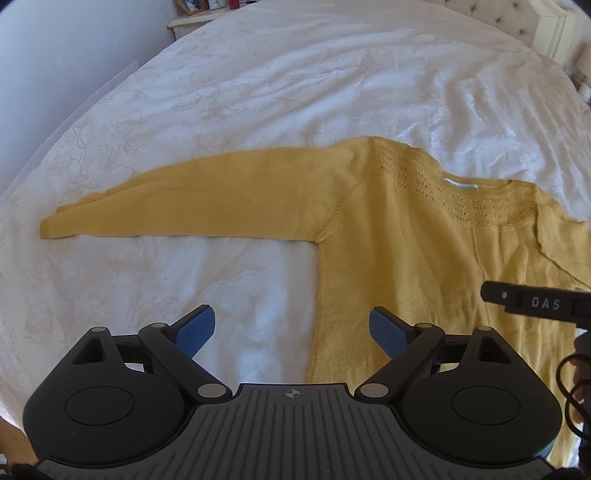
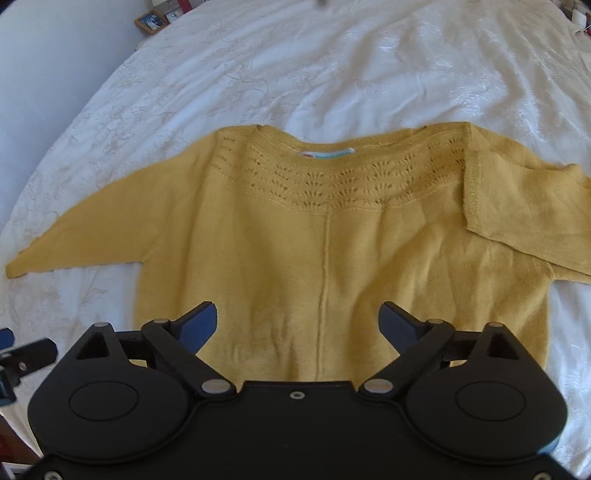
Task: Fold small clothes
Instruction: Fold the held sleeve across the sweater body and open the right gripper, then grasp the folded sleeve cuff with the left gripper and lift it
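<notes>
Laid out: one mustard-yellow knitted sweater (image 2: 325,229), flat and face up on a white embroidered bedspread (image 1: 280,85). Collar with its label (image 2: 327,153) toward the far side; openwork band below the neckline. Left sleeve (image 1: 177,205) stretched straight out across the cover; right sleeve (image 2: 524,206) folded in over the shoulder. Left gripper (image 1: 291,332): jaws wide apart, empty, above the sweater's side edge. Right gripper (image 2: 299,328): jaws wide apart, nothing between them, above the lower body. Picture frame (image 2: 151,21) on a stand beyond the bed.
</notes>
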The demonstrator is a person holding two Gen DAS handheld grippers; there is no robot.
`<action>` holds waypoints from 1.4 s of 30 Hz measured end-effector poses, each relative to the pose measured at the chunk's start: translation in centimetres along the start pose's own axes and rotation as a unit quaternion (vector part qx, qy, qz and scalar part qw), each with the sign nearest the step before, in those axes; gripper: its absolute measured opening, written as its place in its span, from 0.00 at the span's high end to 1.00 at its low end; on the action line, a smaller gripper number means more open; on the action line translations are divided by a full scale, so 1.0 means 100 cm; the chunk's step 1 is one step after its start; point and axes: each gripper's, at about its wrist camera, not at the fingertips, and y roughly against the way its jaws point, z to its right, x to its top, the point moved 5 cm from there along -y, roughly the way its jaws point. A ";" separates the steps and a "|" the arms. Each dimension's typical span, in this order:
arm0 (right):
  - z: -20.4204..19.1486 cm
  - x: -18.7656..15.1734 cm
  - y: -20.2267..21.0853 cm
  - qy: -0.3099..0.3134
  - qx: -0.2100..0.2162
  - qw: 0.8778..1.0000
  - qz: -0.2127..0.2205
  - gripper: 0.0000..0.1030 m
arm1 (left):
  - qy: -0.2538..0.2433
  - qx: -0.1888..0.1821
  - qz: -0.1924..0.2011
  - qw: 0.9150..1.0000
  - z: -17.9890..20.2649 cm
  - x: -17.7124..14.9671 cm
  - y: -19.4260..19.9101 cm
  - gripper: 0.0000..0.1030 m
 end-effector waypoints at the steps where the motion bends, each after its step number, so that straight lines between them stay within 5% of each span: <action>1: 0.006 -0.005 0.000 0.003 -0.022 1.000 -0.004 0.06 | -0.008 -0.005 0.006 1.000 0.006 0.002 0.000 0.11; 7: 0.047 -0.027 0.011 -0.014 -0.084 0.996 -0.002 0.05 | -0.038 -0.052 0.040 0.997 0.052 0.021 -0.004 0.11; 14: 0.099 -0.041 0.021 -0.070 -0.075 0.994 -0.024 0.06 | -0.093 -0.123 0.023 0.988 0.122 0.035 -0.024 0.11; 19: 0.127 -0.040 0.031 -0.067 -0.101 0.993 -0.005 0.06 | -0.127 -0.174 0.007 0.976 0.175 0.045 -0.038 0.31; 31: 0.152 -0.035 0.044 -0.038 -0.080 0.995 0.053 0.08 | -0.216 -0.210 -0.004 0.954 0.278 0.062 -0.085 0.37; 42: 0.165 -0.029 0.041 -0.043 -0.065 0.995 0.061 0.08 | -0.229 -0.233 -0.050 0.944 0.318 0.063 -0.131 0.41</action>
